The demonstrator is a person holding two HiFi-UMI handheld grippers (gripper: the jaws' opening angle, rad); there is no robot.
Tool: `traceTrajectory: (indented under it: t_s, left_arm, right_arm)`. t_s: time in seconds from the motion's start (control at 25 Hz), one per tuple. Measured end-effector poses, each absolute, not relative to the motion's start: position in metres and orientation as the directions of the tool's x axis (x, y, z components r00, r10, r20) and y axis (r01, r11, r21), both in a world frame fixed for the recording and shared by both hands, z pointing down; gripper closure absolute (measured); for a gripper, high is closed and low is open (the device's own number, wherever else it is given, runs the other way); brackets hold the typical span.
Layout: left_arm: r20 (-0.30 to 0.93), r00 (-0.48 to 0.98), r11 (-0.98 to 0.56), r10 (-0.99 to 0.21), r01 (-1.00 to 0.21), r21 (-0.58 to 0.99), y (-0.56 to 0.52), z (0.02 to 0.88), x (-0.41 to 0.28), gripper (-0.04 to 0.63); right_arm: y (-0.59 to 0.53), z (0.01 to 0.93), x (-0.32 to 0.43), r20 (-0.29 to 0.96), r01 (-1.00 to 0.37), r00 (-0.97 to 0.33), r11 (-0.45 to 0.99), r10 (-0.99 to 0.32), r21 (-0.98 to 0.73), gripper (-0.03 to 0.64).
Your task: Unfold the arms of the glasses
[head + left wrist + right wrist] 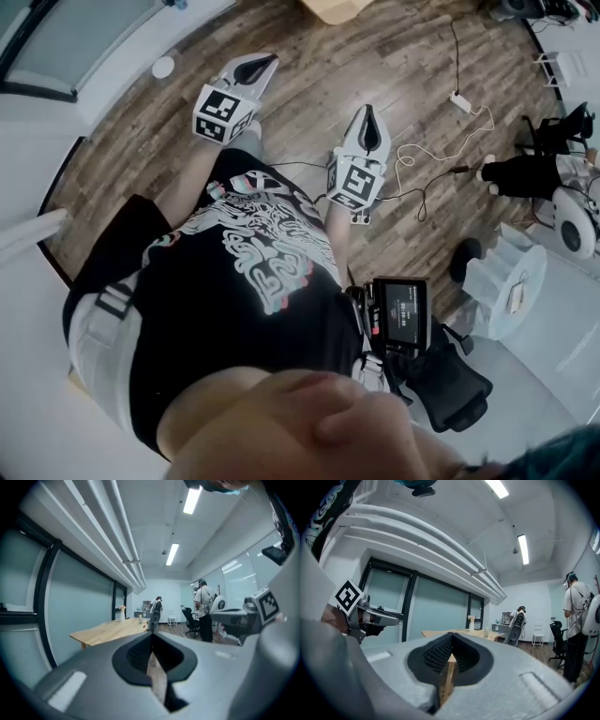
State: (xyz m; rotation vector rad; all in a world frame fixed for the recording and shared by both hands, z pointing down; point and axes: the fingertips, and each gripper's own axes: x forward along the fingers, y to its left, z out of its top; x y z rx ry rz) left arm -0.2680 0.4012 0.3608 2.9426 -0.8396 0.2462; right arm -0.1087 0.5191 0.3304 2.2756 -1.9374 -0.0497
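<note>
Both my left gripper (265,62) and right gripper (368,112) were closed on nothing, held side by side before my body and pointing out over the wood floor (309,80), and no glasses showed in any view, so I could not tell their direction or long axis.
</note>
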Motion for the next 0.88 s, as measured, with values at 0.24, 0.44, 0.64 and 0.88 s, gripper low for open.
traceTrajectory:
  t_s: [0.24, 0.44, 0.64, 0.88]
  left_arm:
    - [0.165, 0.838, -0.848, -0.52, -0.53, 0.021, 0.382, 0.365, -0.261, 0.606]
    - [0.171, 0.842, -0.851, -0.512, -0.524, 0.032, 0.363, 0.376, -0.241, 0.606]
    - [0.186, 0.842, -0.853, -0.507, -0.521, 0.031, 0.33, 0.384, -0.208, 0.606]
    - [0.202, 0.844, -0.855, -0.498, -0.516, 0.048, 0.26, 0.398, -0.165, 0.606]
  right_arm:
    - [0.508, 0.337, -0.097, 0.075, -0.976, 0.185, -0.174, -0.98, 0.133, 0.618]
    - [0.49, 0.348, -0.08, 0.095, -0.975, 0.184, -0.17, -0.978, 0.14, 0.618]
    - [0.458, 0.356, -0.046, 0.109, -0.978, 0.182, -0.169, -0.977, 0.12, 0.618]
    - [0.391, 0.371, -0.004, 0.137, -0.981, 0.18, -0.167, -0.974, 0.103, 0.618]
